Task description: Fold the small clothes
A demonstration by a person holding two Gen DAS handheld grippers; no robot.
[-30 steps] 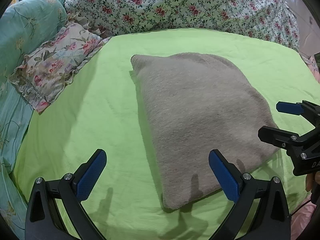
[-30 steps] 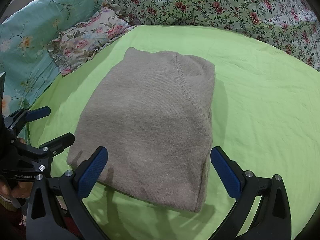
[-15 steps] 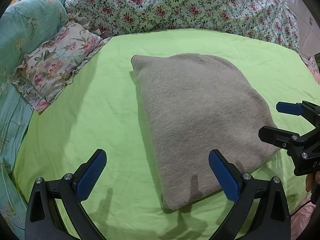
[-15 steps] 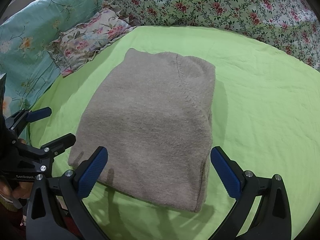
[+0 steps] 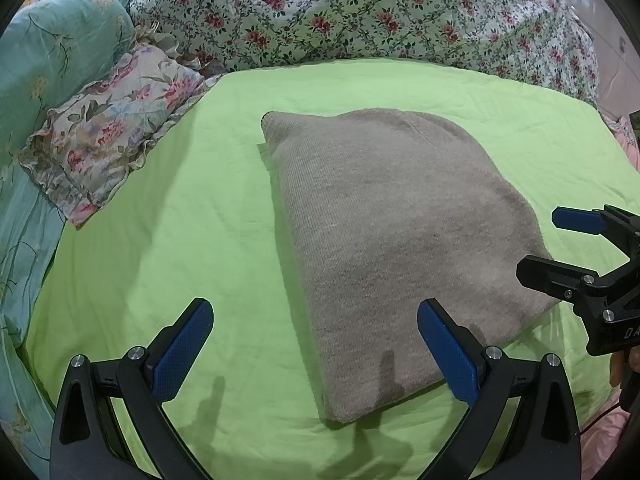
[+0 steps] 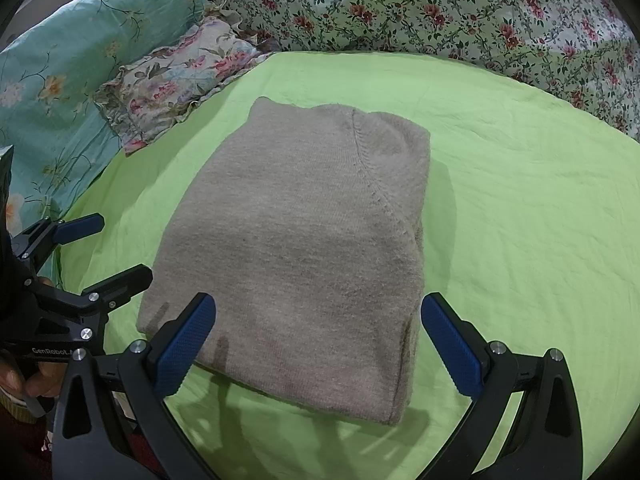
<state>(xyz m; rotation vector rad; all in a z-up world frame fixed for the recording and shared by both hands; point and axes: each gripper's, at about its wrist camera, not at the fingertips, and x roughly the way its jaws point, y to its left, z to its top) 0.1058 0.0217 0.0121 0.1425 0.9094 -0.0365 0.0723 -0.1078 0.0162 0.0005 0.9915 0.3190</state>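
A grey-brown knitted garment (image 5: 400,240) lies folded into a thick rectangle on the lime-green sheet (image 5: 192,240); it also shows in the right wrist view (image 6: 304,248). My left gripper (image 5: 316,344) is open and empty, held above the garment's near left corner. My right gripper (image 6: 318,340) is open and empty, held above the garment's near edge. Each gripper shows in the other's view, the right one (image 5: 560,244) at the garment's right side and the left one (image 6: 108,248) at its left side, both open.
A floral frilled pillow (image 5: 104,136) and a teal floral pillow (image 5: 48,48) lie at the left. A white rose-print duvet (image 5: 360,12) is bunched along the back. The bed's right edge (image 5: 616,148) drops off beside pink fabric.
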